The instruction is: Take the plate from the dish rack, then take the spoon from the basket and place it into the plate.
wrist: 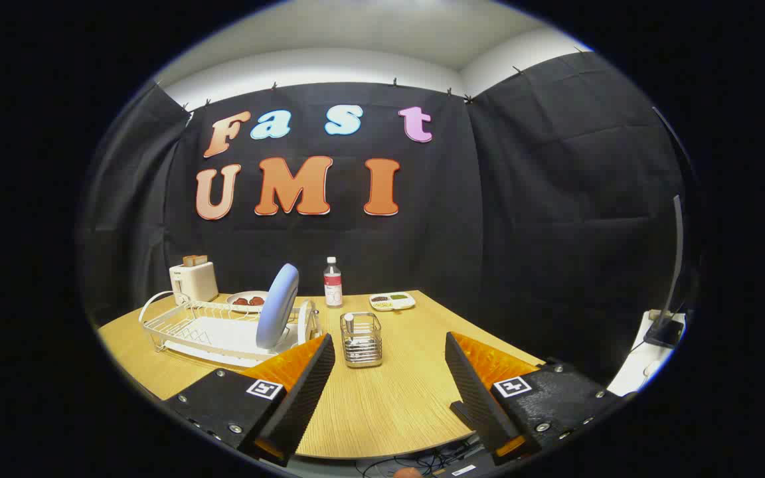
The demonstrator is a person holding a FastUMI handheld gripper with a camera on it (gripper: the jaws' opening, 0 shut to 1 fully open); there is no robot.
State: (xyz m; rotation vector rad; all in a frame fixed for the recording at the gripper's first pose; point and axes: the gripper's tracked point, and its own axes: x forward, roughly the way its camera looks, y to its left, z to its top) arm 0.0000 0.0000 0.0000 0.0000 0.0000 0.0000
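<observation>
Nearest, the claw (389, 352) is held wide apart over the desk (389, 398), with nothing gripped. At eleven o'clock from it the plate (277, 307) is seen upright in the rack (183, 325). At twelve o'clock, just beyond the fingers, the spoon (349, 325) stands in the basket (361, 340). Nothing is judged done yet; both pickups remain.

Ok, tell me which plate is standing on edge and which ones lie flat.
The pale blue plate stands on edge in the dish rack, beyond the open gripper. The round food plate and the rectangular dish lie flat on the table.
</observation>
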